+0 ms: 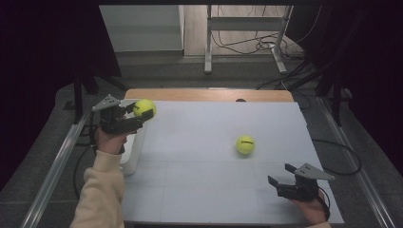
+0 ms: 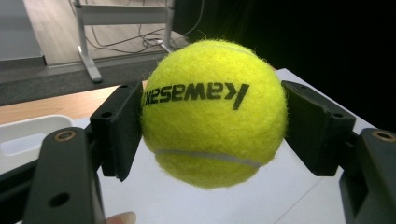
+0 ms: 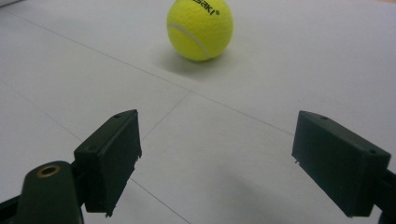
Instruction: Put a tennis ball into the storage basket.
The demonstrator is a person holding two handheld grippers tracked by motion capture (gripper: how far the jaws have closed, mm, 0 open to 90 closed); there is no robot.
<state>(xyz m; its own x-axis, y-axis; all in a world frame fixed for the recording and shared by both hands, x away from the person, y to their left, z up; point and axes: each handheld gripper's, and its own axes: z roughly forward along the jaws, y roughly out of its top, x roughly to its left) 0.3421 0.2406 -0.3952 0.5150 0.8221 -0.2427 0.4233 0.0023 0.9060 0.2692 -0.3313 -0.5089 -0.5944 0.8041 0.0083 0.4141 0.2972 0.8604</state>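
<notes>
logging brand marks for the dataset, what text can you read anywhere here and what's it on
"Kawasaki", seen upside down and cut off at its far end: black print on the held tennis ball in the left gripper.
"...SAKI": the end of a black brand word on the tennis ball on the table, cut off by the frame edge in the right gripper view.
In the high view the print on both balls is too small to read.

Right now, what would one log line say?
left gripper: shut on ball, lifted | right gripper: open, empty | second ball: on table
</notes>
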